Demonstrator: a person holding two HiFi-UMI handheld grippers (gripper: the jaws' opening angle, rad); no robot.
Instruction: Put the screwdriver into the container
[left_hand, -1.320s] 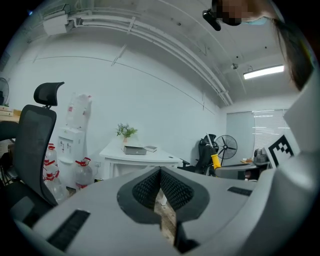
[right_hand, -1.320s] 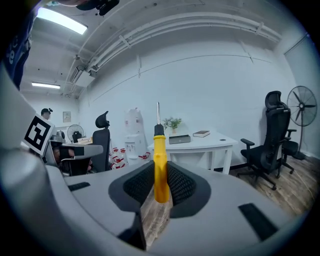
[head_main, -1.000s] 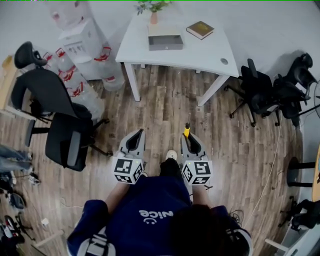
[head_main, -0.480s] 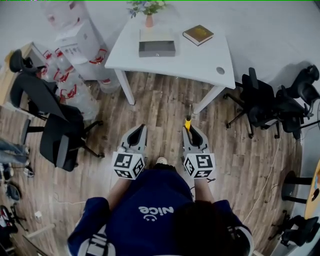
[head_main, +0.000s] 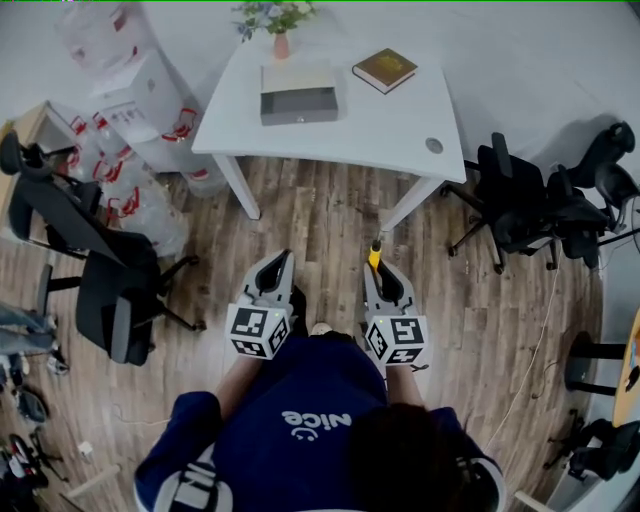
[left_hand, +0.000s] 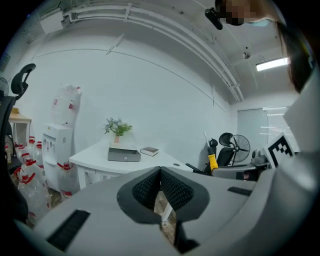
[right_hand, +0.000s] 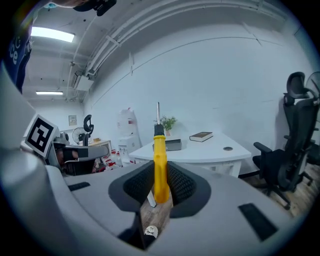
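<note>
Now, with the person a step nearer the tabletop (head_main: 405, 125), the right hand-held gripper (head_main: 377, 270) still clamps the yellow screwdriver (right_hand: 160, 162) upright, the left hand-held gripper (head_main: 281, 264) closed and empty, the grey container (head_main: 298, 104) well ahead.

Container (head_main: 299, 103) lies left of book (head_main: 385, 69) on table (head_main: 385, 128)

Head view looks steeply down; both gripper views face the shared table (head_main: 390, 120).
</note>
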